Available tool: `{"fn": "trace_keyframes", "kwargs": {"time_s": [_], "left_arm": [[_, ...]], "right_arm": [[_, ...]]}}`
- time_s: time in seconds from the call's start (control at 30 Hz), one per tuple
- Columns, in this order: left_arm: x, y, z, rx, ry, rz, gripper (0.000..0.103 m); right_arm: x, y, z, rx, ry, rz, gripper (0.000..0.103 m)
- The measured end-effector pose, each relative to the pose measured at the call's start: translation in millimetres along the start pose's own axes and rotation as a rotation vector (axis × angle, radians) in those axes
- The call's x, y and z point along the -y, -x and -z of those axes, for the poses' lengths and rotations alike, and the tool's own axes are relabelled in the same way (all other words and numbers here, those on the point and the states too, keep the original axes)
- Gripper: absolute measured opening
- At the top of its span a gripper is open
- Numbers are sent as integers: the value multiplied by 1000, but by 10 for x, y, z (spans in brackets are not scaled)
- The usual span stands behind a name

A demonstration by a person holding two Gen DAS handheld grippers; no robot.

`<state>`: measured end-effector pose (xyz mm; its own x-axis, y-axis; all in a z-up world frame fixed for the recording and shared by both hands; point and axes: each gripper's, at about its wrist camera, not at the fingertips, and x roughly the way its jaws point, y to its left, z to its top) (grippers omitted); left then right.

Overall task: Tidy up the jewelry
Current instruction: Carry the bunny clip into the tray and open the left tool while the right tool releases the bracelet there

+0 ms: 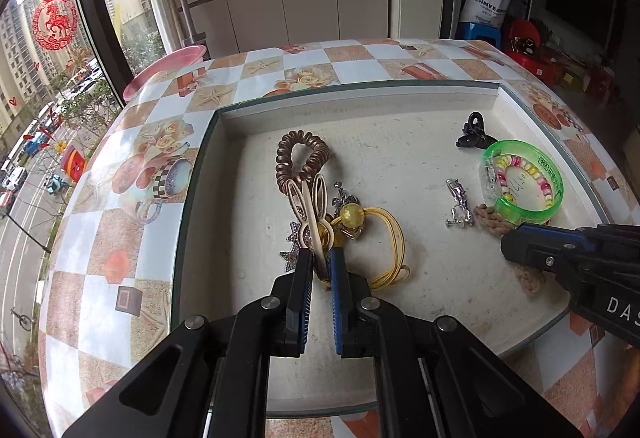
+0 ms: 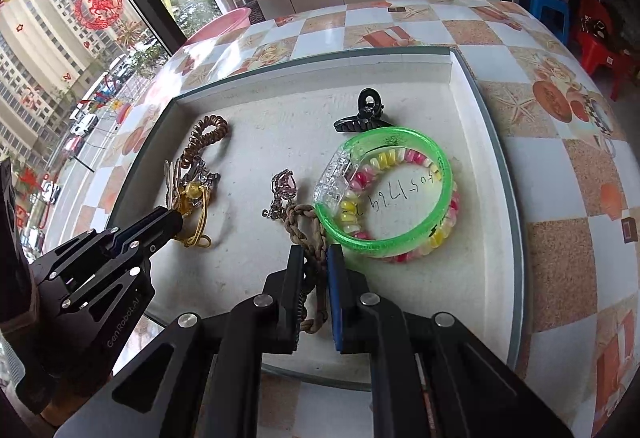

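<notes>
Progress: early, by the look of it. Nothing looks sorted yet; all jewelry lies loose on the white tray [image 1: 248, 358] w/ no visible groups or containers.

Left pile: brown coil tie [image 1: 303, 154], beige clip [image 1: 310, 214], yellow elastic [image 1: 394, 238] w/ amber bead [image 1: 352, 215], star brooch [image 1: 294, 242], all touching or overlapping. Mid tray: silver earring [image 1: 459, 204], apart from the pile. Right side: green bangle [image 2: 386, 194] w/ a pink/yellow bead bracelet [image 2: 400, 158] inside its ring, black claw clip [image 2: 366, 114] just behind it, braided cord [image 2: 308, 234] running from the bangle's near edge toward the camera.

L gripper [image 1: 320, 266]: low over the tray, tips at the near end of the pile. Fingers nearly together, beige clip's lower end between them. Looks pinched, though the tangle there blocks a sure read on contact.

R gripper [image 2: 314, 266]: also low, pointed fwd at the bangle. Fingers drawn in around the braided cord, which passes straight through the gap; appears gripped. Blue pad [image 2: 334, 278] sits just beside the bangle's near rim.

Both tools angled down and fwd, side by side, well apart, each on its own item.

Left to do, my guess: separate the pile, then group everything by type.
</notes>
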<state>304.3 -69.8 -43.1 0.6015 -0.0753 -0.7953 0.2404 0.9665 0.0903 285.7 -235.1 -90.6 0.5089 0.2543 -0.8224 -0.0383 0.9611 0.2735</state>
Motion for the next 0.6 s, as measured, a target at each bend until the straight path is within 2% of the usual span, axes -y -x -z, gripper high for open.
{"fn": "trace_keyframes", "kwargs": {"time_s": [0.2,0.37,0.6], "left_arm": [[-4,-4,-8,-11,11,-4,21],[-32,51,-20,7,29,-15,21],[-49,150,-50,37,31,-31,21]], "right_arm": [[6,1,-9,-4,-13,-17,18],[-11,16,-9,-5,-18,-49,45],[30,114,-13,8,-64,-111,47]]}}
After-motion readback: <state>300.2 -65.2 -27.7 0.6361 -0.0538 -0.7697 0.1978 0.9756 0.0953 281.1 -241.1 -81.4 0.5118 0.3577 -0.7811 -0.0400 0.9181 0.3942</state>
